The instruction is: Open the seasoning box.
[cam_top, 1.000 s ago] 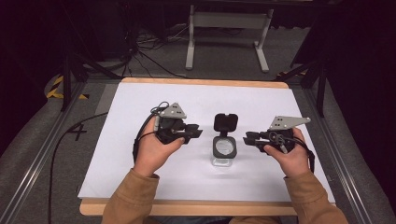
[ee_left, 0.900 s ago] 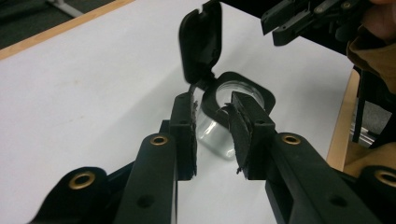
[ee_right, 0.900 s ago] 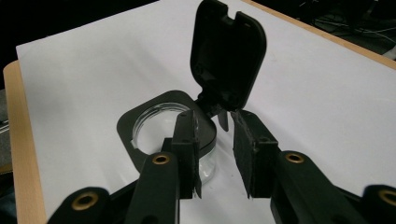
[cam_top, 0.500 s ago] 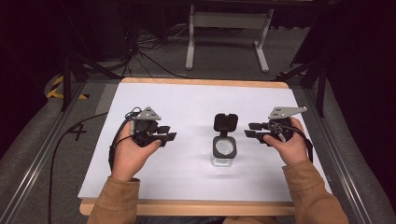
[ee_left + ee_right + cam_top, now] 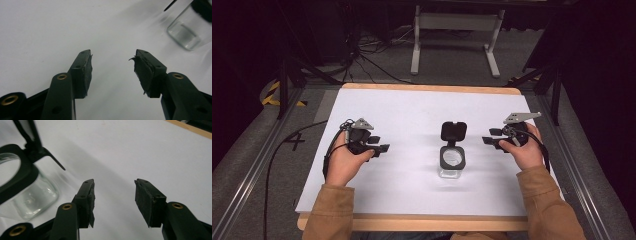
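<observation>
A small clear glass jar (image 5: pixel 452 161) with a black rim stands in the middle of the white table, its black flip lid (image 5: pixel 453 131) hinged open and tilted back. My left gripper (image 5: pixel 381 144) is held well to the jar's left, open and empty. My right gripper (image 5: pixel 489 136) hovers to the jar's right, also open with nothing between its jaws. The left gripper view has the gripper (image 5: pixel 113 67) over bare table with the jar (image 5: pixel 190 28) at top right. In the right gripper view the gripper (image 5: pixel 113 193) points past the jar (image 5: pixel 23 195), which sits at the left.
The white sheet (image 5: pixel 412 115) covers a wooden table (image 5: pixel 422 223). A metal stand (image 5: pixel 454 35) and cables lie on the dark floor beyond the far edge. Metal rails (image 5: pixel 257 165) run along both sides of the table.
Both hands have drawn outward from the jar: the left gripper moved left and slightly nearer, the right gripper moved right. The jar has stayed put with its lid open.
</observation>
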A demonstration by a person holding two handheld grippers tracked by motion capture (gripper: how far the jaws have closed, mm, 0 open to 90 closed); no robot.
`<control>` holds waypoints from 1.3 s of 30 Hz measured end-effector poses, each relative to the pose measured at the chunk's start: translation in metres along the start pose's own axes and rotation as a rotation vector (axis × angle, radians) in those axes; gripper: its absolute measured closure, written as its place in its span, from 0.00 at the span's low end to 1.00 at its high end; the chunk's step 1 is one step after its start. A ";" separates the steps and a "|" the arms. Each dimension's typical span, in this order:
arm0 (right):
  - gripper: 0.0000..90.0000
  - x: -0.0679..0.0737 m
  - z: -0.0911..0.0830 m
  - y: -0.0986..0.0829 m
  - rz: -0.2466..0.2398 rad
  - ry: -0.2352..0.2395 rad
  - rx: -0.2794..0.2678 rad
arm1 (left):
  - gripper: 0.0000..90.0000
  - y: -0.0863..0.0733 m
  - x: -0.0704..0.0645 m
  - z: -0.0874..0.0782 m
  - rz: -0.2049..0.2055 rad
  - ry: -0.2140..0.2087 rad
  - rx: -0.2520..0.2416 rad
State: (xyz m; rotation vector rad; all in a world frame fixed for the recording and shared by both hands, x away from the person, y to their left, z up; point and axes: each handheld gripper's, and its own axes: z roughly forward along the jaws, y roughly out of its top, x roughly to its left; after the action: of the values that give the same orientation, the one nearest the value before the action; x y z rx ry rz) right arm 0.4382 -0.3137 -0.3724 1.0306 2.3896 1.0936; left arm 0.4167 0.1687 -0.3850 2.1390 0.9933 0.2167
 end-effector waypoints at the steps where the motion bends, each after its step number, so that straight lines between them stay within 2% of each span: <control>1: 0.57 -0.003 0.001 -0.002 0.010 -0.001 0.000 | 0.53 -0.001 0.002 0.003 0.013 0.020 0.028; 3: 0.57 -0.010 0.003 -0.007 0.033 -0.004 0.005 | 0.52 -0.003 0.003 0.007 0.010 0.024 0.063; 6: 0.57 -0.019 0.008 -0.015 0.059 -0.009 0.031 | 0.51 -0.006 0.007 0.015 0.011 -0.011 0.061; 8: 0.56 -0.022 0.010 -0.019 0.087 -0.004 0.042 | 0.50 -0.008 0.008 0.017 0.008 -0.022 0.080; 10: 0.56 -0.023 0.011 -0.021 0.092 0.001 0.045 | 0.49 -0.009 0.009 0.020 0.013 -0.022 0.078; 13: 0.56 -0.027 0.015 -0.025 0.108 0.019 0.047 | 0.48 -0.012 0.010 0.025 0.018 -0.027 0.100; 17: 0.56 -0.030 0.020 -0.028 0.105 0.014 0.059 | 0.47 -0.015 0.009 0.028 0.014 -0.053 0.112; 22: 0.56 -0.032 0.028 -0.035 0.101 0.019 0.073 | 0.45 -0.018 0.009 0.035 0.042 -0.086 0.140; 27: 0.56 -0.032 0.031 -0.038 0.086 0.024 0.070 | 0.42 -0.019 0.008 0.040 0.046 -0.101 0.164; 32: 0.56 -0.030 0.035 -0.039 0.049 0.032 0.082 | 0.40 -0.019 0.008 0.043 0.047 -0.106 0.186; 36: 0.56 -0.025 0.042 -0.040 0.017 0.049 0.114 | 0.38 -0.018 0.006 0.044 0.052 -0.106 0.190; 39: 0.55 -0.022 0.044 -0.040 -0.005 0.037 0.124 | 0.38 -0.017 0.006 0.044 0.059 -0.104 0.188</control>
State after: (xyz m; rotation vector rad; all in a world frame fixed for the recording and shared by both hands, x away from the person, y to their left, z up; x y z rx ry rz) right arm 0.4581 -0.3240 -0.4315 1.0524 2.5157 0.9813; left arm 0.4301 0.1555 -0.4291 2.3265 0.9222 0.0415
